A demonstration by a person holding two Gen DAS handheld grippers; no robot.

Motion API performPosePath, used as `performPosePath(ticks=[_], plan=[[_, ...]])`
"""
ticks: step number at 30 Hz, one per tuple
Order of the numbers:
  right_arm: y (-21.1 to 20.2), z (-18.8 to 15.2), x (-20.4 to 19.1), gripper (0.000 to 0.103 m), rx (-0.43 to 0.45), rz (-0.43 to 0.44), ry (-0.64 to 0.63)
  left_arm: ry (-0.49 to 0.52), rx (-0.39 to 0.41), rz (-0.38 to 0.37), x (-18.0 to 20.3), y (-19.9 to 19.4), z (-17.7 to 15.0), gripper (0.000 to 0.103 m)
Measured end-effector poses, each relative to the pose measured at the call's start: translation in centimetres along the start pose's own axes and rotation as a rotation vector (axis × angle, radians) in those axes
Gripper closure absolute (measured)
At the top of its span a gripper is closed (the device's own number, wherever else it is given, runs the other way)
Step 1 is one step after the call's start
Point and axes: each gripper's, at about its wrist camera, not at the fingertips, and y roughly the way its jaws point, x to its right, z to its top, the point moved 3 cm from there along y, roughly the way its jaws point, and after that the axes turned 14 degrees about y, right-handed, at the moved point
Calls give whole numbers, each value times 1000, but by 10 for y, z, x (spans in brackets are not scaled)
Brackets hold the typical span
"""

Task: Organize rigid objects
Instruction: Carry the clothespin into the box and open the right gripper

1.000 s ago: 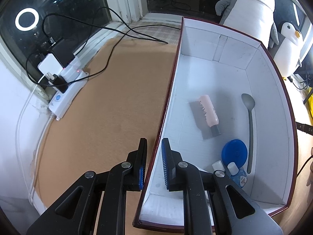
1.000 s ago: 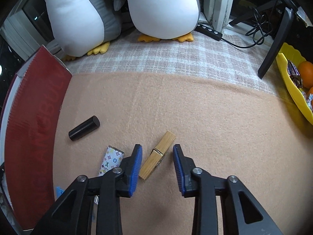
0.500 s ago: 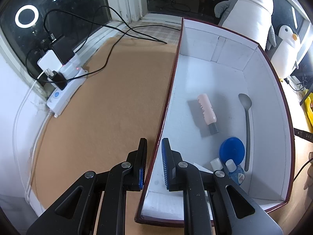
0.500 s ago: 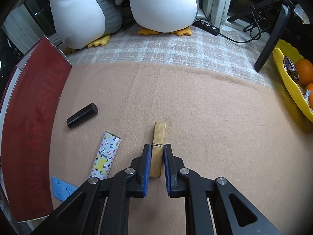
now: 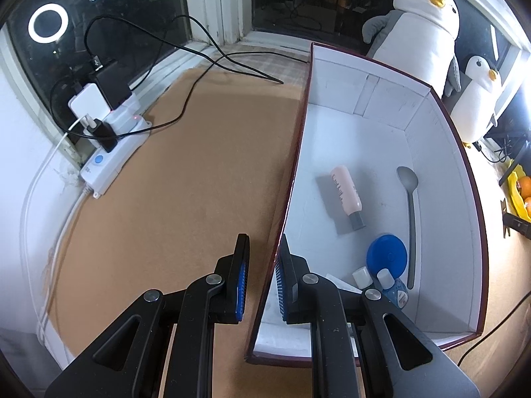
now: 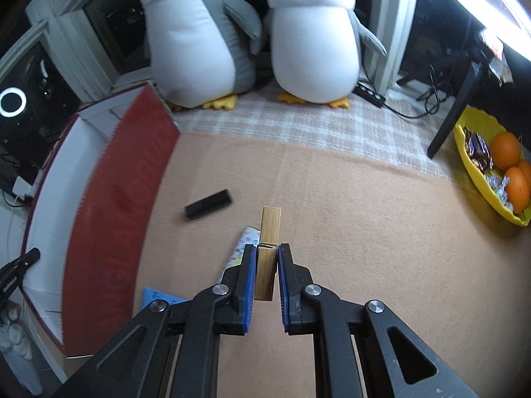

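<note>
My right gripper (image 6: 267, 275) is shut on a wooden clothespin (image 6: 270, 229), which sticks out forward between the pads, lifted off the tan mat. Below it lie a black cylinder (image 6: 208, 204), a patterned flat pack (image 6: 244, 245) and a blue card (image 6: 159, 298). The box (image 6: 116, 215), red outside and white inside, stands to the left. My left gripper (image 5: 262, 282) is shut on the box's near left wall (image 5: 292, 172). Inside the box lie a pink bottle (image 5: 345, 192), a grey spoon (image 5: 410, 199), a blue lid (image 5: 386, 258) and small capped bottles (image 5: 391, 285).
Two plush penguins (image 6: 312, 39) stand at the back on a checked cloth. A yellow bowl with oranges and sweets (image 6: 491, 172) sits at the right, beside a black stand leg (image 6: 454, 112). A white power strip (image 5: 109, 156) with plugs and cables lies left of the box.
My right gripper closed on the clothespin, which turned in line with the fingers, and rose with it off the mat. My left gripper kept its hold on the box wall.
</note>
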Motion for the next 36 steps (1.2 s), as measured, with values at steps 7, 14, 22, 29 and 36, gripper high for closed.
performPosePath(ticks=[7,14,22,29,36], plan=[[-19,-7,-32,91,27,34,-53,-2,14,-14,-1,-2,-2,90],[-32,-16,-64,91,40,69,-101,-12,28,-33,-3,-4,-4,90],[-51,-29,-107,91,56,120,-181,-16,42,-51,-5,-5,-6,90],[-53,-47,-138,91,42,135,-248,-18,49,-65,-6,-5,-10,90],[-48,-65,-164,91,18,149,-301,-19,58,-81,-8,-4,-12,91]])
